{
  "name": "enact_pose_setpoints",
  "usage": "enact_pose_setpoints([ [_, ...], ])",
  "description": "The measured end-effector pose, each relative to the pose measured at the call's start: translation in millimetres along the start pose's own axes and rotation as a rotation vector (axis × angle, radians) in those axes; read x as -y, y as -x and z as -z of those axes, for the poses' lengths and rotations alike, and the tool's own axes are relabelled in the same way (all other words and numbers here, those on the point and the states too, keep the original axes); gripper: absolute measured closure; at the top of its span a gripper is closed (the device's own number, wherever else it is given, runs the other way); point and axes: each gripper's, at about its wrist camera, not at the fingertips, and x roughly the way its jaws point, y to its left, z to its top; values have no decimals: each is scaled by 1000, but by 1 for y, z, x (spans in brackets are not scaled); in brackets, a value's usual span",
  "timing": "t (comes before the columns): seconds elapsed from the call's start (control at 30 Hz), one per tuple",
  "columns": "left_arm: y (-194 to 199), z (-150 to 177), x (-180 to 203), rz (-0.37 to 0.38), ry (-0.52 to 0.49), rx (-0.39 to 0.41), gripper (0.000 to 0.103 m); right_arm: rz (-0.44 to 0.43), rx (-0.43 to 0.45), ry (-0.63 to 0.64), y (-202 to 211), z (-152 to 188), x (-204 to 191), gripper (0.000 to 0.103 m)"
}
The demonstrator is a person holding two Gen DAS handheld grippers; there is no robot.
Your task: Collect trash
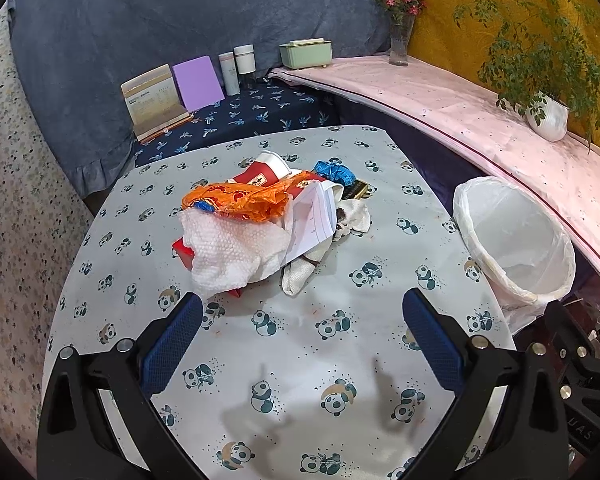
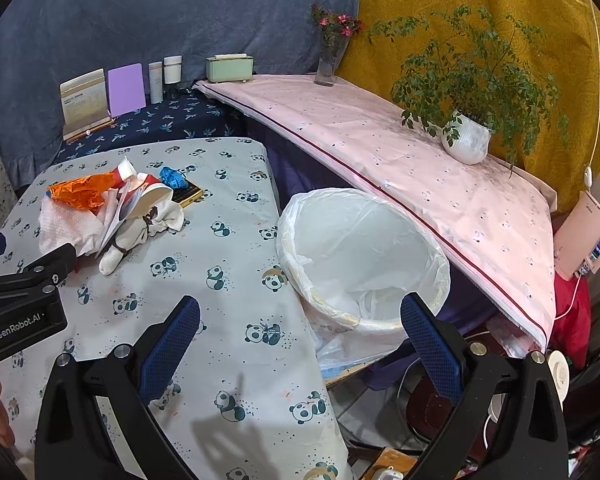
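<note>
Mid-bench, the loose rubbish heap [image 1: 260,220] awaits both gaping tools (left [image 1: 302,334], right [image 2: 300,334]); a careless grab could scatter it.

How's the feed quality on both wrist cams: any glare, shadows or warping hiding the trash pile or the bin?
Left wrist: sharp and evenly lit; soft tool shadows fall on the tablecloth short of the trash pile, and fisheye bends the pink shelf edge. Right wrist: the white bin liner looks bright with little detail, the pile is clear, corners vignetted black.
</note>
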Motion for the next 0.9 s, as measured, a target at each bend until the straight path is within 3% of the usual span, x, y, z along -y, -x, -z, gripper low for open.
enact_pose_setpoints([
  [0.9, 0, 7, 1, -14, 8, 1, 8, 22, 16, 14, 2, 0, -5, 7],
])
